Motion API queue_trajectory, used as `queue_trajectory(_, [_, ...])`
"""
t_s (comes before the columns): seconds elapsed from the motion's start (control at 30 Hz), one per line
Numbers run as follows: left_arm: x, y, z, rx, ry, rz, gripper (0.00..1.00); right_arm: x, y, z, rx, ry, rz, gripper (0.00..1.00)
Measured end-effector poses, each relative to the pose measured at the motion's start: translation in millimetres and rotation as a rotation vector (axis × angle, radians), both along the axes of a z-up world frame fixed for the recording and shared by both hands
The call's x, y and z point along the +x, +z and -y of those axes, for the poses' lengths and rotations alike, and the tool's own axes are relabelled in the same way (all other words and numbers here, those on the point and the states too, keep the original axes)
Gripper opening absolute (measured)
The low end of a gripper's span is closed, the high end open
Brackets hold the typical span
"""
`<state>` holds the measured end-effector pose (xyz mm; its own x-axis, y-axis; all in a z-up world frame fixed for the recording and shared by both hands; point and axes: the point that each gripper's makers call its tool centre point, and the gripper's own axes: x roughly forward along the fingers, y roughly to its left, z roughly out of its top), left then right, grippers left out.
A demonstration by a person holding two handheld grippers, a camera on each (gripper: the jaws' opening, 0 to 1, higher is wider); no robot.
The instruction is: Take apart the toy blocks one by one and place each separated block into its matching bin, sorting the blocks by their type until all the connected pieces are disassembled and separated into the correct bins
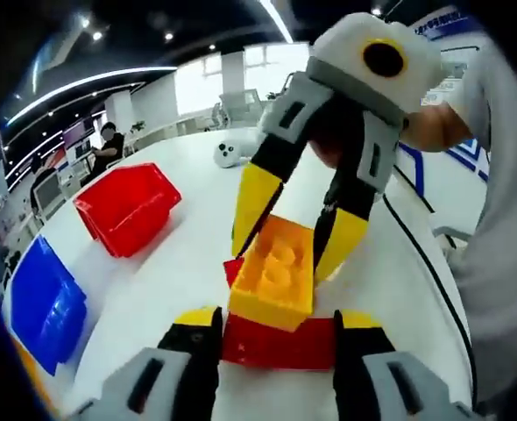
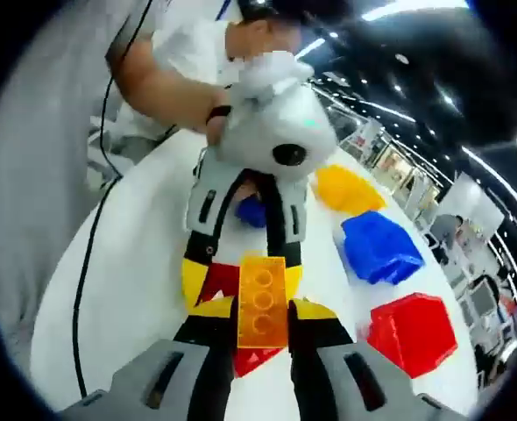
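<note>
Two blocks joined, yellow block [image 1: 273, 276] in right hand-held gripper [image 1: 289, 237], red block [image 1: 280, 340] in left [image 1: 276, 329].

Orange-yellow block [image 1: 273, 276], studded top, on a red block [image 1: 280, 342]; translucent orange in the right gripper view. Left hand-held gripper [image 1: 276, 329]: grey body, black arms, yellow fingertips. Right hand-held gripper [image 2: 262, 320]: same grey, black, yellow. Red bin [image 1: 127, 207], blue bin [image 1: 44, 303], yellow bin [image 2: 348, 189]. Small blue block [image 2: 251, 211] behind the grey gripper. White desk [image 1: 180, 263], glossy. Black cable [image 1: 429, 263] across it.
</note>
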<state>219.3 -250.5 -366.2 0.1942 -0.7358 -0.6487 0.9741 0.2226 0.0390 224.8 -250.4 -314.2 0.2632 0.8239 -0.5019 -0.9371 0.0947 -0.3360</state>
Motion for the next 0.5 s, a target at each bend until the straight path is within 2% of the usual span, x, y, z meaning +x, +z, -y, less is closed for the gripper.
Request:
queue_trajectory(0.03, [0.1, 0.0, 0, 0.000, -0.002, 0.002, 0.51, 1, 3.5, 1, 0.051, -0.022, -0.053, 0.23])
queue_trajectory(0.1, [0.1, 0.8, 0, -0.015, 0.000, 0.003, 0.51, 5, 9.6, 4, 0.114, -0.055, -0.113, 0.23])
queue_trajectory(0.17, [0.6, 1.8, 0, -0.031, 0.012, -0.001, 0.52, 8, 12.7, 5, 0.144, -0.078, -0.145, 0.23])
queue_trajectory(0.3, [2.5, 6.5, -2, -0.085, 0.057, 0.004, 0.52, 22, 34.0, 4, 0.296, -0.128, -0.239, 0.24])
queue_trajectory(0.33, [2.8, 11.3, -2, -0.126, 0.086, -0.013, 0.52, 28, 44.1, 1, 0.350, -0.141, -0.269, 0.24])
queue_trajectory(0.4, [3.7, 21.3, -3, -0.186, 0.122, -0.026, 0.52, 40, 61.5, -7, 0.424, -0.149, -0.285, 0.24])
queue_trajectory(0.47, [7.4, 37.9, -5, -0.274, 0.162, -0.004, 0.55, 51, 78.3, -20, 0.476, -0.148, -0.298, 0.24])
queue_trajectory(0.5, [8.3, 40.8, -5, -0.289, 0.168, 0.003, 0.57, 55, 83.0, -26, 0.485, -0.147, -0.297, 0.24])
